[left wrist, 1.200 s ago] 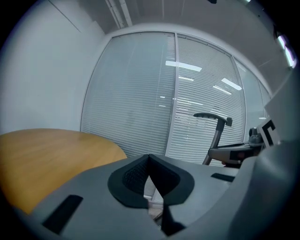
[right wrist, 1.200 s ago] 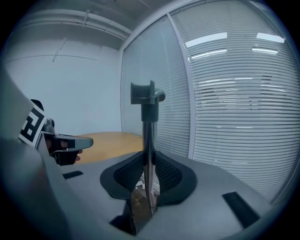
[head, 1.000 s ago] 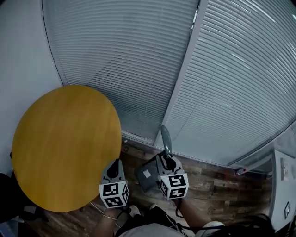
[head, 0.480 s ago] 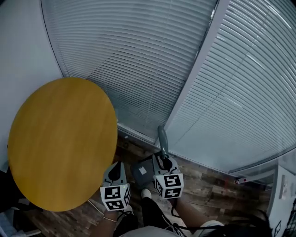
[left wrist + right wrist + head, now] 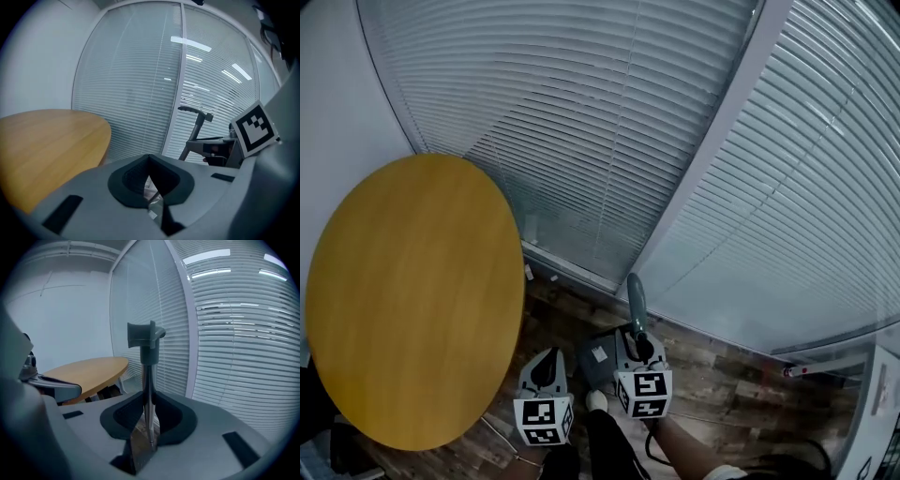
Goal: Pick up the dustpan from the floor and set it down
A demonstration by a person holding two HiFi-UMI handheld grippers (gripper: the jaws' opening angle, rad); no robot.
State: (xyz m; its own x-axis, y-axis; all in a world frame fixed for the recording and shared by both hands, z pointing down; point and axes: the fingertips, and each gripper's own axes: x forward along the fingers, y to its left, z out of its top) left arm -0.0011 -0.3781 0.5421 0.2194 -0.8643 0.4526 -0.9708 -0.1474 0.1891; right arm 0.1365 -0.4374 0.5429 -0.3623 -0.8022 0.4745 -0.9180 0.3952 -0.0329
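Note:
The grey dustpan (image 5: 598, 358) hangs just above the wooden floor, its long handle (image 5: 635, 298) standing upright in front of the blinds. My right gripper (image 5: 638, 349) is shut on the lower part of that handle; in the right gripper view the handle (image 5: 148, 363) rises straight up from between the pads, topped by a T-shaped grip. My left gripper (image 5: 547, 367) hangs beside the pan on its left, apart from it, jaws together and nothing in them. From the left gripper view (image 5: 150, 161) the dustpan handle (image 5: 197, 127) shows at the right.
A round yellow-brown table (image 5: 403, 300) fills the left side, close to my left gripper. White window blinds (image 5: 581, 122) with a vertical frame post (image 5: 712, 150) close off the far side. A person's shoe (image 5: 596, 400) is under the grippers. A white unit (image 5: 883, 394) stands at the right edge.
Both grippers have sunk toward the floor together, carrying the dustpan down with the right one. The right grip on the handle is unchanged.

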